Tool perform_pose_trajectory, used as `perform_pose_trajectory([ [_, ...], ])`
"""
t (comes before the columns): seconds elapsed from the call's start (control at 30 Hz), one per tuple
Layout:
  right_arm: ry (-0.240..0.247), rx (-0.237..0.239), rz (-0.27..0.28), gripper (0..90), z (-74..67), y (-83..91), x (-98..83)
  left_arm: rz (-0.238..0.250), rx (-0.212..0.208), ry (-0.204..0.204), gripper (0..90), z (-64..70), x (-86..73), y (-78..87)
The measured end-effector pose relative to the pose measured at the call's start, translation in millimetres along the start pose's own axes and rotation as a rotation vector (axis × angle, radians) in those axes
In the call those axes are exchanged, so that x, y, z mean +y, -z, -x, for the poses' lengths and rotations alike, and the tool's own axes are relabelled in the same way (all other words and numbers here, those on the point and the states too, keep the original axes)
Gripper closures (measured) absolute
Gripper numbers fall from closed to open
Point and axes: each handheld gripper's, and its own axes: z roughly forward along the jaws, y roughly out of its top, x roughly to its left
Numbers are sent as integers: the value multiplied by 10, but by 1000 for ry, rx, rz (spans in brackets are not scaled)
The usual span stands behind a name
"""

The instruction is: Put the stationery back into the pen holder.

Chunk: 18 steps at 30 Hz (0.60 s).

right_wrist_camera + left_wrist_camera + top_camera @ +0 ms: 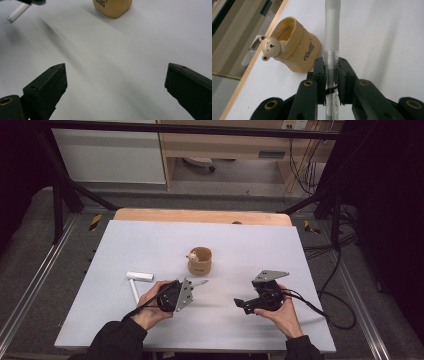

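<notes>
- Tongs first: the left gripper (331, 75) clamps a frosted pen (332, 37) mid-barrel, its tip aimed past the bear cup (200, 260).
- Right gripper (115, 82) stands wide apart with nothing between its jaws, low over the table (125, 245).
- White cap (139, 276) and stick (134, 291) lie left of the left hand.
- Advice: tilt the pen upright over the cup's mouth before letting go, clear of the bear's head.
</notes>
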Motion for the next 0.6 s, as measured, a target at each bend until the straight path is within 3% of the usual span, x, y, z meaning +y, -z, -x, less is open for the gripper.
perform_pose_trajectory([
  [0.13, -16, -9, -12, 19, 79, -31, -99, 23, -13, 97, 784, -85, 4, 21],
  [0.27, 4, -17, 4, 17, 126, -8, -169, 47, -22, 196, 784, -173, 12, 46],
  [0.4, -14, -11, 20, 16, 187, 18, -235, 70, -20, 276, 784, -265, 27, 73],
  [0.5, 7, -11, 30, 17, 221, 34, -294, 82, -24, 326, 784, -329, 43, 86],
  [0.6, -15, -9, 24, 15, 263, 48, -347, 93, -33, 385, 784, -390, 61, 89],
])
